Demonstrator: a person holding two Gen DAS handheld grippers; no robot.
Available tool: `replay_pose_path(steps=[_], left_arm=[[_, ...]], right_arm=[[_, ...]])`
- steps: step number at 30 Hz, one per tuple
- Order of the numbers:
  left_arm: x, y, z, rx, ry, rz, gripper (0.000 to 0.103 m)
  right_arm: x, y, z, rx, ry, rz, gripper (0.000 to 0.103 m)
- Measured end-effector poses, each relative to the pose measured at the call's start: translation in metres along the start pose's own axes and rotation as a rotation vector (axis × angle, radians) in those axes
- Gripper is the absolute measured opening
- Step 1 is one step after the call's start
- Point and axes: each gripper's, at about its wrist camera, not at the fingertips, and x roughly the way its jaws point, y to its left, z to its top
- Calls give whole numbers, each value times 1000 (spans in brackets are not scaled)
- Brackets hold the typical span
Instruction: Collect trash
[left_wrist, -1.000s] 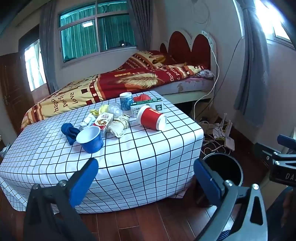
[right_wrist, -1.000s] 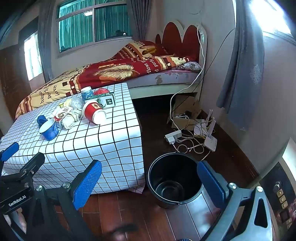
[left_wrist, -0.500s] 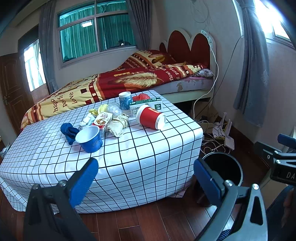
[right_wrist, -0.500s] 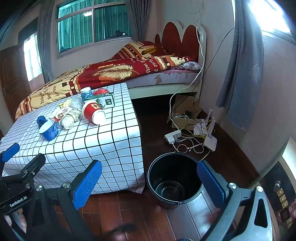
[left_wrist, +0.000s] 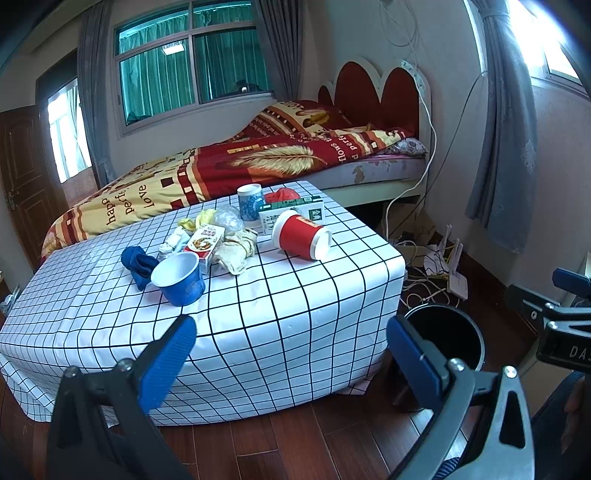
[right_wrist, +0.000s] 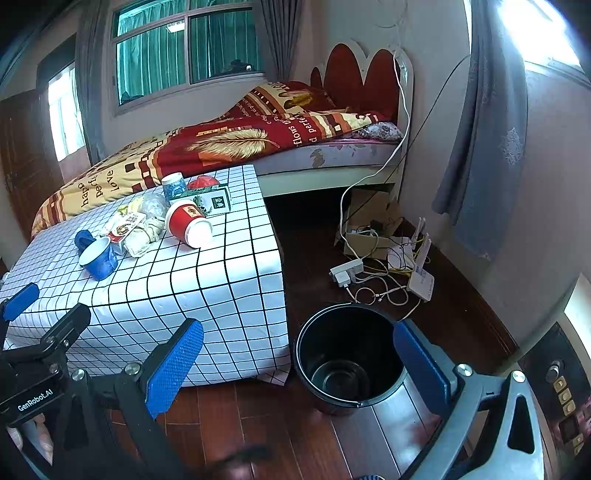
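The left gripper (left_wrist: 290, 350) is held with its blue pads wide apart, nothing between them, short of the near edge of the checkered table (left_wrist: 295, 295). The right gripper (right_wrist: 295, 358) is likewise spread wide and empty, above the floor just beside the table's right corner; the black bin (right_wrist: 347, 354) is seen between its fingers.

The bin stands on the wooden floor just right of the table, upright, and nothing can be made out inside it. On the table, trash is gathered toward the far side: a blue cup (left_wrist: 179, 278) upright nearest the front, a red cup (left_wrist: 301, 239) on its side to the right with its white mouth facing the near right, a small carton (left_wrist: 205, 242) and crumpled paper (left_wrist: 236, 247) between them, a blue cloth (left_wrist: 138, 260) at the left, and a green-and-white box (left_wrist: 291, 212) and patterned mug (left_wrist: 250, 201) behind.

Compared with a second earlier, the table is seen marginally nearer in the left view; the objects lie unchanged, and both grippers have stayed open.
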Motion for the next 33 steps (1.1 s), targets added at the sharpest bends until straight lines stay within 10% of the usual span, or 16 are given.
replay_pose_path(steps=[33], left_arm=[[-4,-7,9,7,0,2,103]], right_arm=[[5,1,-2,4,9,-1,103]])
